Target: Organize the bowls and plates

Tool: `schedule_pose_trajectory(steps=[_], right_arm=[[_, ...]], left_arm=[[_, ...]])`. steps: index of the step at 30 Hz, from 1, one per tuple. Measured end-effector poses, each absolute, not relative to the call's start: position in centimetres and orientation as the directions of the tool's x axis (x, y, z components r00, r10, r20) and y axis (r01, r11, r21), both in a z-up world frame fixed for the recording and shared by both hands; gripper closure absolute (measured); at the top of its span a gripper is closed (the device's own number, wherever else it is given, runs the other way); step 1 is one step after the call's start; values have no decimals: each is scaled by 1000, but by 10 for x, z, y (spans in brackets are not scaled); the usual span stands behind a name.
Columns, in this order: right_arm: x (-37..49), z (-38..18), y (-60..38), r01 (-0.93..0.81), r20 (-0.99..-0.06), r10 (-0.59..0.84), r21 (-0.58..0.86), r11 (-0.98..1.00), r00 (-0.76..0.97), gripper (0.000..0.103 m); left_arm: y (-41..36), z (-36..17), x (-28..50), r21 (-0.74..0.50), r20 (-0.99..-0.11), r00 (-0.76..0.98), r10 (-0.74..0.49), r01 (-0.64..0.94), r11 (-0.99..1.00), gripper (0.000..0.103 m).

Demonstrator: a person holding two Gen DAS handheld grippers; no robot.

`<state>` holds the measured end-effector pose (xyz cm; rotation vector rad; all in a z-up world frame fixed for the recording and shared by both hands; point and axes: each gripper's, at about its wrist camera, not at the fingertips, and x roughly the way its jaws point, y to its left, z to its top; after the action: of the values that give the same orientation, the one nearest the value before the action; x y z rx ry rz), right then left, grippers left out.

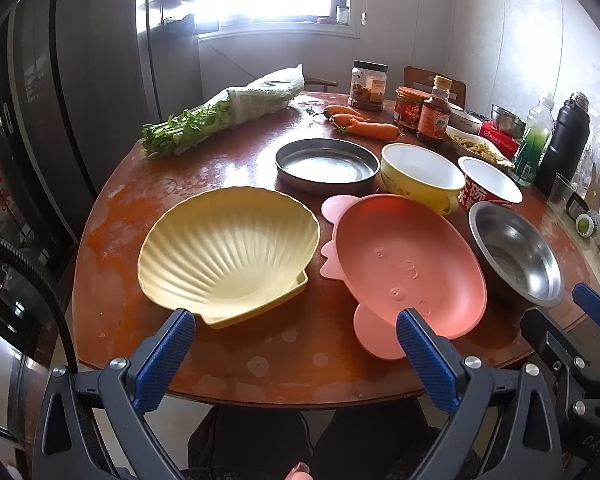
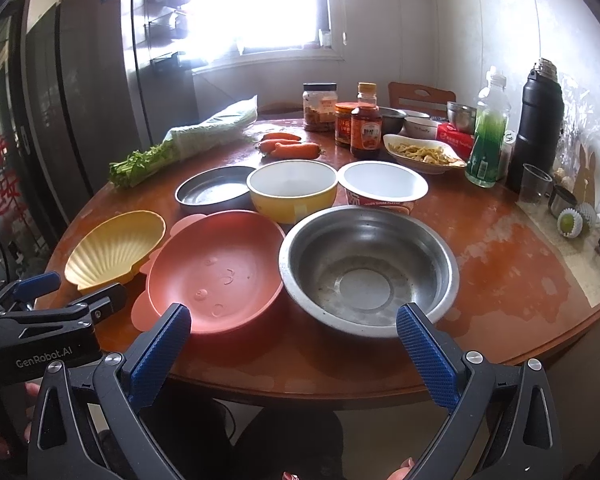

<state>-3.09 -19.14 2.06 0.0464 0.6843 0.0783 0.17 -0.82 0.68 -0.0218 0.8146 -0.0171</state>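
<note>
Both grippers are held low at the near edge of a round wooden tabletop (image 1: 228,352), each with its blue-padded jaws spread wide and nothing between them. The left gripper (image 1: 296,340) is aimed at the gap between a yellow shell-shaped plate (image 1: 228,256) and a pink bowl (image 1: 408,264); the right gripper (image 2: 294,334) is aimed between that pink bowl and a steel bowl (image 2: 368,268). These three dishes are set in a near row, close beside one another. Behind them a round metal pan (image 2: 214,190), a yellow bowl (image 2: 292,194) and a red-and-white paper bowl (image 2: 382,188) are lined up. Only in the right wrist view is the steel bowl seen whole; in the left wrist view it is squeezed toward the right margin. Each gripper is seen in part at the edge of the other's view. Carrots (image 1: 364,124), bagged greens (image 1: 220,114) and jars are crowded at the far side, their labels too small to be read.
</note>
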Motion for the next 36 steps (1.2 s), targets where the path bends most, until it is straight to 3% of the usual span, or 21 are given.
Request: schedule_pose_trajectory(steps=[36], right_arm=[[-30,19,-192,-47,-639,68,50,998,767,0]], left_arm=[[-9,9,3,-25,-728,685,-23,7,1000,1]])
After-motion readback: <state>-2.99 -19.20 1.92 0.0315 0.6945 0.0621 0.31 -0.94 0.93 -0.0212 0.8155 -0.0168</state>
